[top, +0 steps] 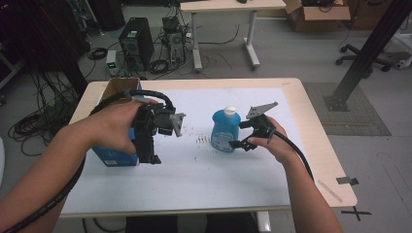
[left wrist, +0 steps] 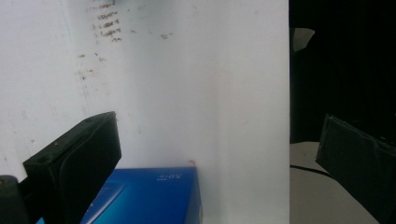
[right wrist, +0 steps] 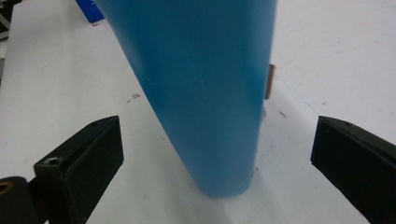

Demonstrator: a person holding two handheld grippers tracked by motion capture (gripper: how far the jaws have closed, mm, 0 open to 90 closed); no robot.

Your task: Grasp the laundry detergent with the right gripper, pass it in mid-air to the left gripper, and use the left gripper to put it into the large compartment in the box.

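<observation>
While the jaws are flanking it: the right gripper (top: 241, 141) is standing released, wide apart, around the blue bottle (top: 225, 130).
Bottle's place: standing upright mid-table on the white mat (top: 204, 179), touching neither jaw.
Left gripper (top: 147, 156): hanging released over the blue box (left wrist: 149, 196) near the mat's left edge.
Step in hand: likely lining up a grasp on the bottle.
Next move: closing squarely on its narrow sides without tipping it.

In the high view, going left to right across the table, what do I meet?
Blue box → left gripper → blue bottle → right gripper
</observation>
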